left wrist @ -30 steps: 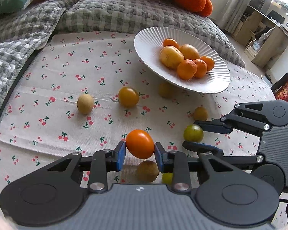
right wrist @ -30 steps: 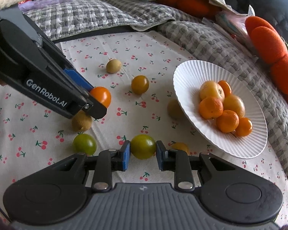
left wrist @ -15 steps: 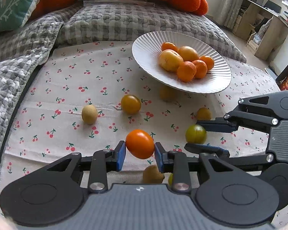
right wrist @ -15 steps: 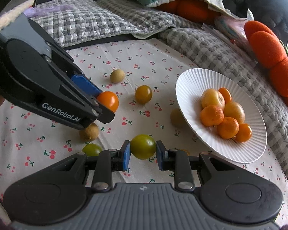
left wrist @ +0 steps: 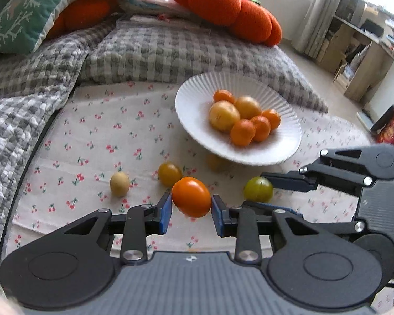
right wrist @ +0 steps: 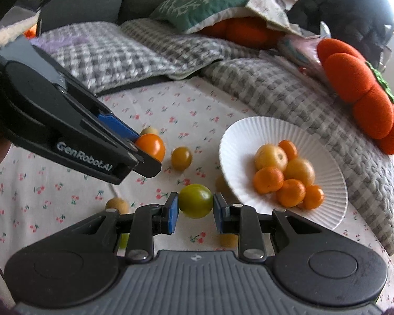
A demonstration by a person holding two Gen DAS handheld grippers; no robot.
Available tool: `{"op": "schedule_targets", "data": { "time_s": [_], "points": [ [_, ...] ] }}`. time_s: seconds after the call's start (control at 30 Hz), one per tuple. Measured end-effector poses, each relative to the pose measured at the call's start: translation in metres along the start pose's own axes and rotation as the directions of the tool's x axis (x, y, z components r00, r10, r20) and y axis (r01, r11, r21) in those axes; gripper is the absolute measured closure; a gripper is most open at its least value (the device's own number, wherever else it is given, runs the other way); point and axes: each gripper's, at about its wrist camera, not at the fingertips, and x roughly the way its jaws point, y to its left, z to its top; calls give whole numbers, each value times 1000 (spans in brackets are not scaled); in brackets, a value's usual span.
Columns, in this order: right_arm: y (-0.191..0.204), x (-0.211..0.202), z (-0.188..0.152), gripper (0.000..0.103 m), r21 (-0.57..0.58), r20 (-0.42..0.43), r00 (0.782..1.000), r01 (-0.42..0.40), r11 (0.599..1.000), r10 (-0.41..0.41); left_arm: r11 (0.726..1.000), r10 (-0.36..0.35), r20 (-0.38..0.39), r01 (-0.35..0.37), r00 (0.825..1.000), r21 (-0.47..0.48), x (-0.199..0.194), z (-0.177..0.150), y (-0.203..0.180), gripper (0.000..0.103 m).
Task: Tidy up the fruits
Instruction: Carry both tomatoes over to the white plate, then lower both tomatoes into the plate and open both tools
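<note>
My left gripper (left wrist: 191, 211) is shut on an orange tomato (left wrist: 191, 197), held above the cherry-print cloth (left wrist: 105, 131). My right gripper (right wrist: 195, 212) is shut on a green tomato (right wrist: 195, 200), also lifted off the cloth. In the left wrist view the right gripper (left wrist: 260, 191) sits at the right with the green tomato (left wrist: 258, 189) in it. In the right wrist view the left gripper (right wrist: 144, 155) reaches in from the left with the orange tomato (right wrist: 151, 145). A white ribbed plate (left wrist: 194, 99) (right wrist: 239, 141) holds several orange and yellow fruits.
Loose on the cloth lie a yellow-brown tomato (left wrist: 169, 173) (right wrist: 181, 158), a pale round fruit (left wrist: 119, 184) (right wrist: 149, 131), a brown fruit (right wrist: 117, 204) and a small orange one (right wrist: 228, 240). A grey checked blanket (left wrist: 170, 52) and orange plush cushion (left wrist: 223, 8) border the far side.
Both grippers have risen with their tomatoes still gripped; the cloth and loose fruits now sit lower and farther in both views. The plate has not moved.
</note>
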Motion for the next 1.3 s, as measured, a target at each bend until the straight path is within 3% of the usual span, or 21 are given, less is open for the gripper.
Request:
{"op": "schedule_targets", "data": {
  "time_s": [0.23, 0.37, 0.5, 0.57, 0.63, 0.97, 1.17, 1.3],
  "points": [
    [-43, -2, 1, 78, 263, 15, 999, 39, 964, -45, 999, 17, 34, -15, 999, -51, 2, 20, 11, 83],
    [-81, -7, -7, 78, 450, 20, 995, 76, 890, -95, 997, -2, 46, 6, 999, -79, 7, 29, 14, 83],
    [-111, -11, -13, 78, 569, 18, 985, 130, 812, -171, 996, -25, 57, 29, 998, -83, 15, 39, 9, 83],
    [-123, -9, -17, 78, 613, 15, 985, 126, 780, -170, 996, -39, 57, 44, 998, -80, 21, 45, 6, 83],
    [-127, -7, -18, 78, 624, 14, 986, 122, 772, -168, 996, -50, 53, 54, 997, -77, 30, 52, 1, 83],
    [-123, 6, -15, 78, 573, -17, 985, 152, 805, -173, 997, -76, 23, 75, 997, 24, 69, 67, -15, 83],
    [-138, 16, -11, 78, 603, -18, 974, 192, 774, -228, 996, -90, 85, 92, 992, -13, 92, 92, -4, 83],
    [-150, 32, -8, 78, 633, -28, 967, 214, 744, -254, 994, -96, 87, 99, 992, -35, 108, 106, 1, 83]
  ]
}}
